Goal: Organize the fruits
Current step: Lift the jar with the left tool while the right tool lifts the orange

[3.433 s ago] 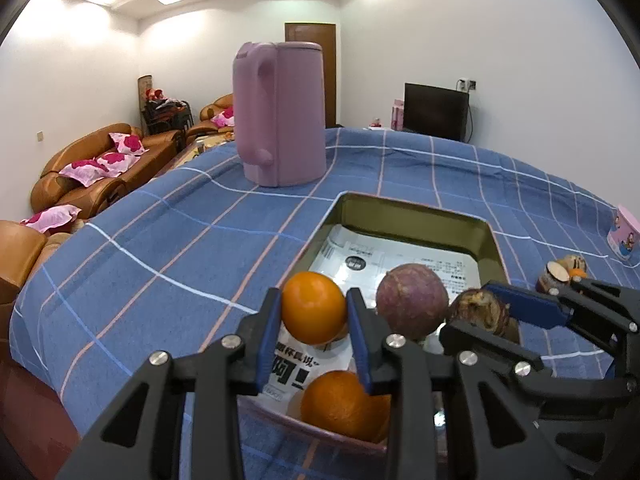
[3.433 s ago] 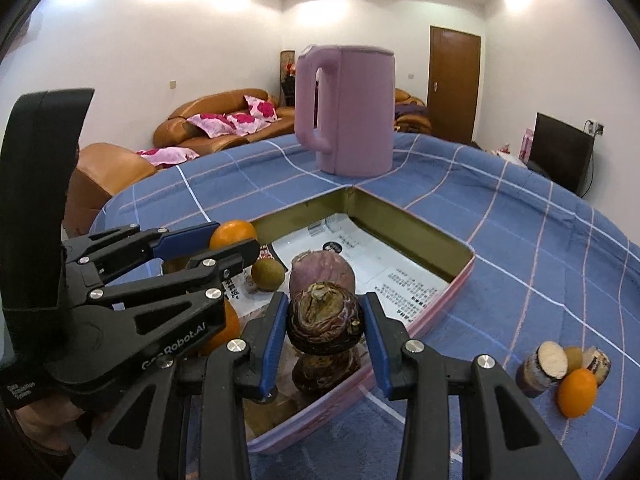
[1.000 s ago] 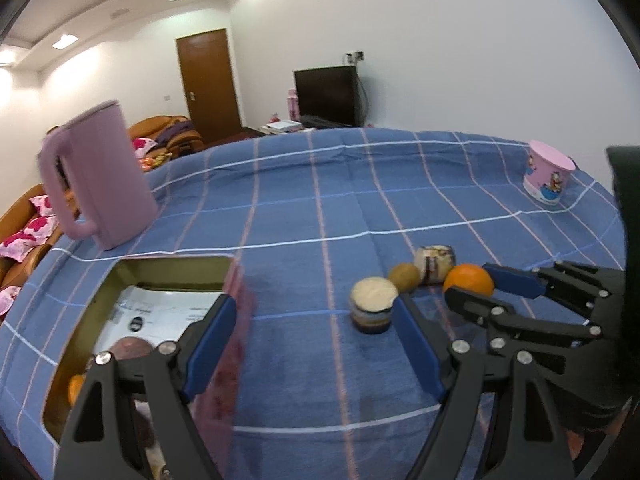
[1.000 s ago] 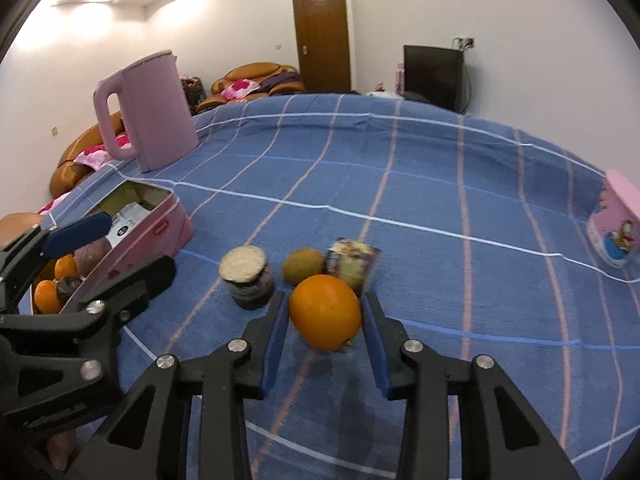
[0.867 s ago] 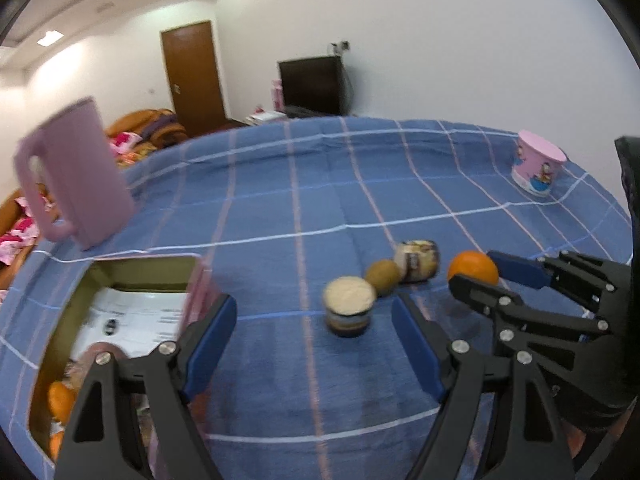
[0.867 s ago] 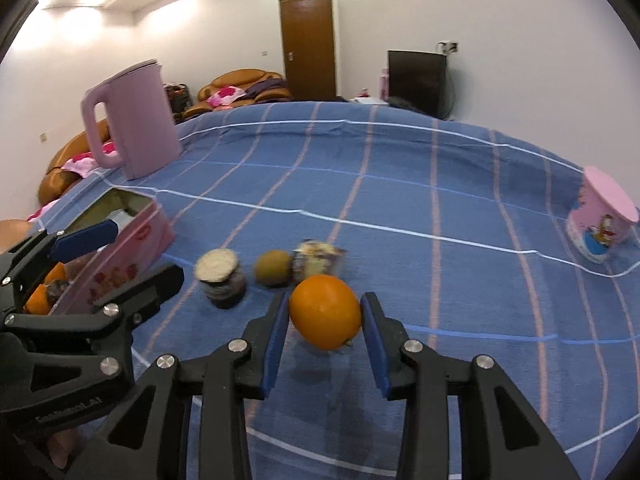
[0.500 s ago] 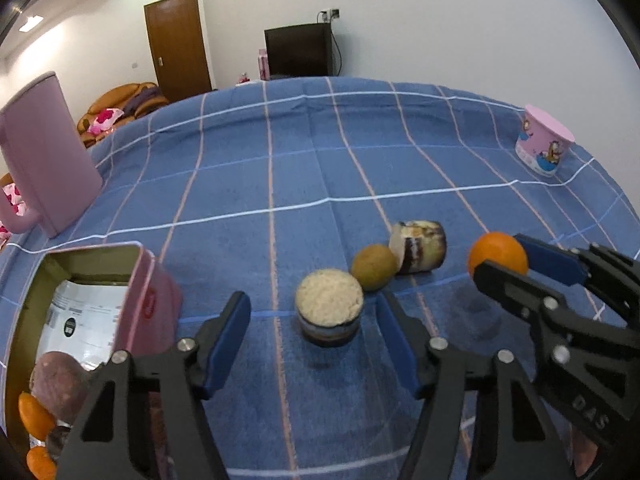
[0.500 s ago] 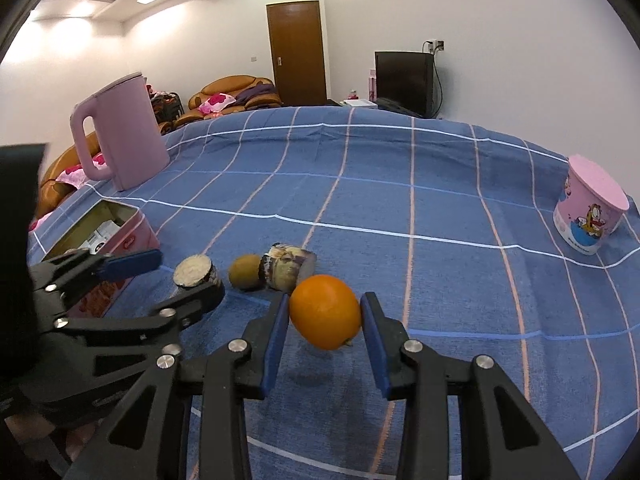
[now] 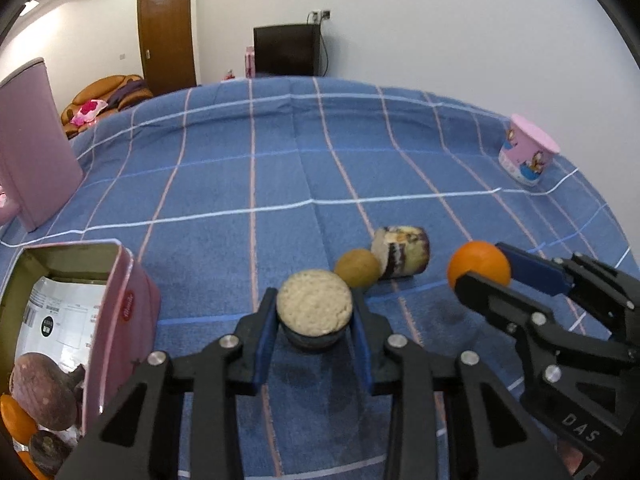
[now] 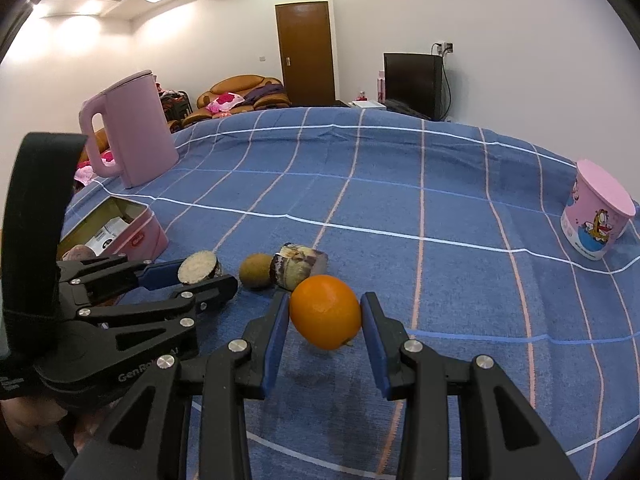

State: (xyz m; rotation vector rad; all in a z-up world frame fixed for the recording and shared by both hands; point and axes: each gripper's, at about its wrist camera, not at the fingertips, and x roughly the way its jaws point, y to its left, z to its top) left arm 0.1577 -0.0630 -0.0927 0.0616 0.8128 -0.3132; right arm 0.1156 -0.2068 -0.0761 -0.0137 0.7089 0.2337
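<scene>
Blue checked cloth (image 9: 248, 184) covers the whole table, and both my tongs are down low over it. My left gripper (image 9: 314, 334) has its blue pads either side of the cut fruit (image 9: 314, 308), the dark-skinned one with the pale, grainy cut face turned up; the pads sit right at its sides, closed in on it, though I cannot tell how firmly they press. My right gripper (image 10: 325, 328) brackets the orange (image 10: 325, 311): the left pad looks to be touching its skin, while a thin gap seems to show at the right pad, so I cannot say for certain that it is clamped. The orange appears to sit a little above the cloth, with its shadow beneath.

Just beyond the cut fruit lies a small brown-green round fruit (image 9: 357, 269) (a kiwi, by the look of it), touching or nearly touching a second cut piece (image 9: 400, 252) lying on its side with a mottled pale face.

Off to my left is the pink tin (image 9: 128, 300), open, with printed paper on its floor and a purple-brown fruit (image 9: 42, 390) plus bits of orange fruit in its near corner. A pink kettle (image 10: 130, 140) stands further back on that side, and a pink cartoon cup (image 10: 596, 216) sits well apart on the far right.
</scene>
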